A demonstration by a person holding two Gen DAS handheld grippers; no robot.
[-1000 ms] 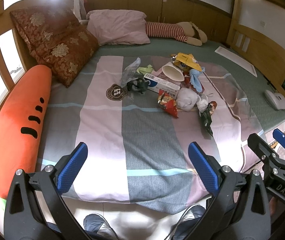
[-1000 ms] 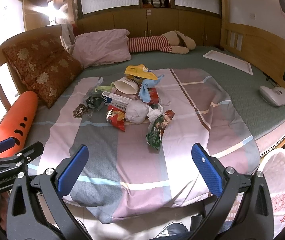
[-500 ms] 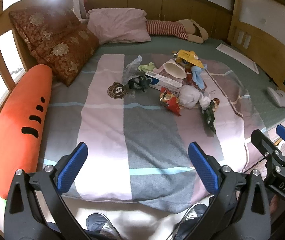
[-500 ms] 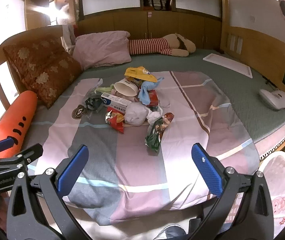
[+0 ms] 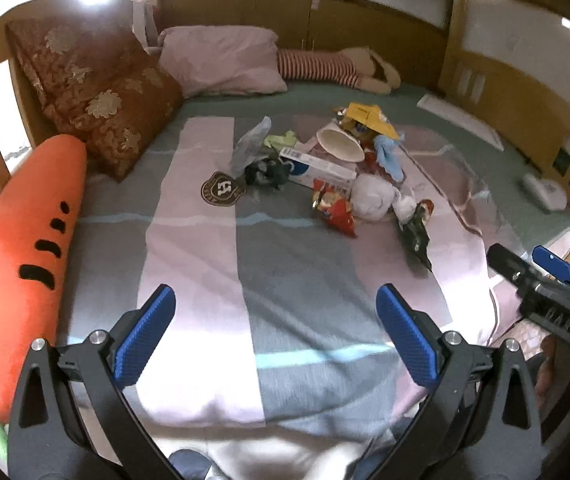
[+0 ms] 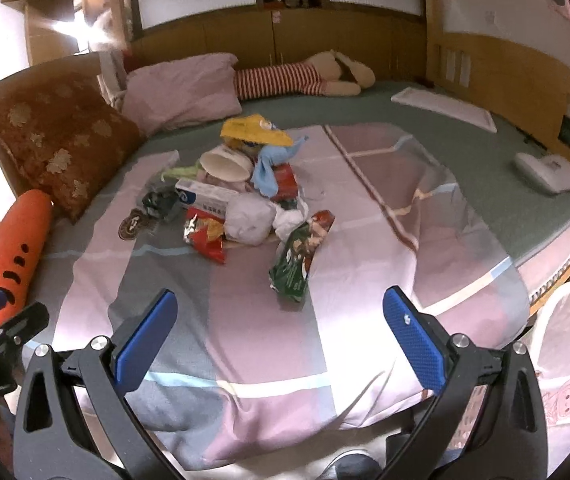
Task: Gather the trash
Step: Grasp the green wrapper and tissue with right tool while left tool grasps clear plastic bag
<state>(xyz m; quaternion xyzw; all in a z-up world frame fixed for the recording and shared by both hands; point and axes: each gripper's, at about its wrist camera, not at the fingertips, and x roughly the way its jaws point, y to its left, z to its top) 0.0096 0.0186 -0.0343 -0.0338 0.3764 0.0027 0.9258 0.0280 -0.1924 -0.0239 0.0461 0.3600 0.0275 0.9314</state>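
The job is just beginning — nothing is picked up yet. The trash pile (image 6: 245, 196) is sitting in the middle of the bed, on the striped blanket (image 6: 365, 248), and both tools are hanging over the near edge of the bed, well apart from it. The left gripper (image 5: 273, 332) is holding its blue fingers wide apart with nothing between them, and the right gripper (image 6: 277, 332) is doing the same. In the pile a white paper cup (image 6: 225, 166) is lying on its side, a long white and blue box (image 6: 205, 196) is lying under it, and a yellow wrapper (image 6: 255, 130) is sitting at the far end. A red chip bag (image 6: 205, 238) and a green snack bag (image 6: 299, 256) are lying closest to the tools, beside a white crumpled bag (image 6: 249, 220). A blue cloth scrap (image 6: 271, 164) is draping over the top. All of these are waiting to be taken away. A white bag with a pink cartoon (image 6: 565, 364) is standing at the right of the bed — that is probably where the trash is going. Red letters are showing on it, but they are too bent to read. A round badge (image 5: 223, 188) on the blanket is showing a letter that looks like an H. The writing on the snack bags is too small and blurry to read.
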